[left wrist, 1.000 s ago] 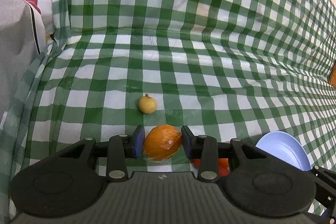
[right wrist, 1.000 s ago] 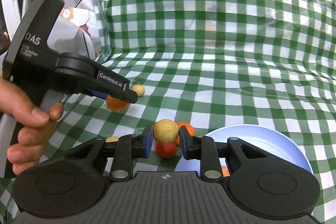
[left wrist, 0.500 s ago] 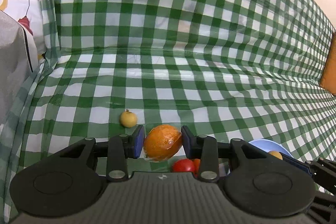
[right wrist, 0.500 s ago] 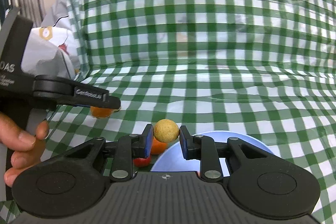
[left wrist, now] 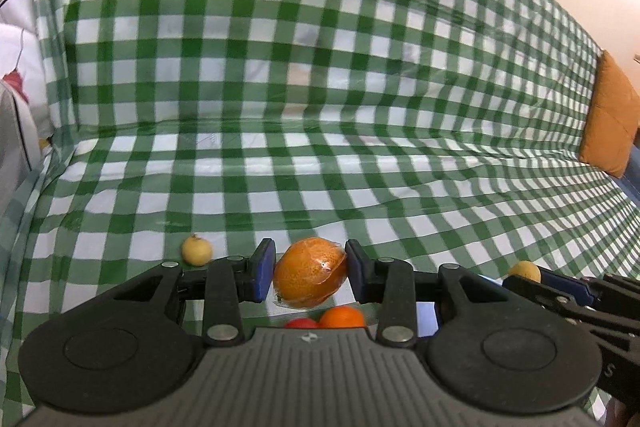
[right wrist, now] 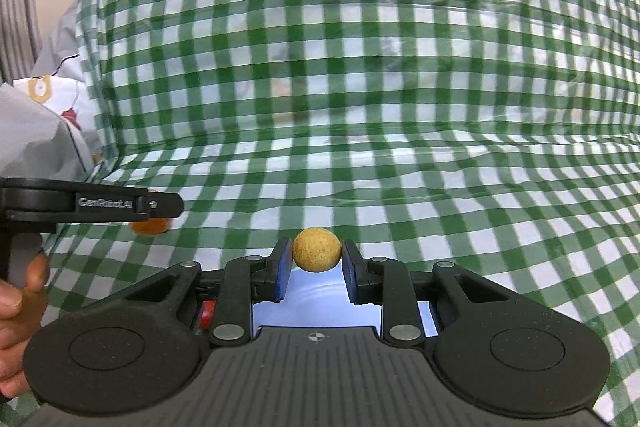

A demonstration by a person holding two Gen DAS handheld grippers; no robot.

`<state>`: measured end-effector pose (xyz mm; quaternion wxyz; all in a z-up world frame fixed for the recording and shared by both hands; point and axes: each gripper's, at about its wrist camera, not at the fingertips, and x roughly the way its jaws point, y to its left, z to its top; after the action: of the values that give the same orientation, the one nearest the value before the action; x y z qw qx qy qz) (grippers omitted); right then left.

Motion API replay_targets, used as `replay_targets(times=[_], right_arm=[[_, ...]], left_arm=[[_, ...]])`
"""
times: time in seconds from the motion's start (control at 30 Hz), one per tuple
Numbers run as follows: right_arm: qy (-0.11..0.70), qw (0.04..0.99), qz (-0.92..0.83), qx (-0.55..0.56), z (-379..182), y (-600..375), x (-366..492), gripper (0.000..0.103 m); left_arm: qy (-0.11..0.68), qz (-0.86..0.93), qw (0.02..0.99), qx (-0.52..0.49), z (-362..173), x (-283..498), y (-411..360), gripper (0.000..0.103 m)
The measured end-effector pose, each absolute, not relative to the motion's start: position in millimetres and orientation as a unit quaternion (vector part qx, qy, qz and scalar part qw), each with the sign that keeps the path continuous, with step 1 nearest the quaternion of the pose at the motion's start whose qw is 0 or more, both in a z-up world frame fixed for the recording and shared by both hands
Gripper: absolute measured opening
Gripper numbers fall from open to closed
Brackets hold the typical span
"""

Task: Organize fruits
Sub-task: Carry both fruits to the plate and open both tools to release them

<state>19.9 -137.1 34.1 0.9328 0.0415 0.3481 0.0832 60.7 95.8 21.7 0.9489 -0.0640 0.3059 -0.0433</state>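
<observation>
Left wrist: orange (left wrist: 310, 277) long axis crosswise.

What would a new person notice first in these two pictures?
Each gripper holds a fruit: the left gripper clamps a plastic-wrapped orange, and the right gripper pinches a small tan round fruit above a pale blue plate. The green checked cloth fills everything behind.

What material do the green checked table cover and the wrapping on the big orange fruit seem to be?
Green checked table cover: probably thin glossy plastic, given its shiny creases and see-through upper part. Big orange fruit: apparently wrapped in clear plastic film; glints and a loose edge show.
</observation>
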Motion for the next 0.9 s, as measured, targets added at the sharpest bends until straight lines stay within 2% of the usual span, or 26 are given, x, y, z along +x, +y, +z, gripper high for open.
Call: replay_targets(times=[0.4,0.9], right_arm=[[0.347,0.937,0.03,0.041,35.0,-163.3,17.4,0.028],[0.355,0.934,-0.02,0.038,36.5,-195.8,11.5,0.028]], left_arm=[[0.276,-0.085,0.957,-0.022,25.9,50.3,63.5,0.042],[0.264,-0.135,0.955,-0.023,26.7,44.7,23.4,0.042]])
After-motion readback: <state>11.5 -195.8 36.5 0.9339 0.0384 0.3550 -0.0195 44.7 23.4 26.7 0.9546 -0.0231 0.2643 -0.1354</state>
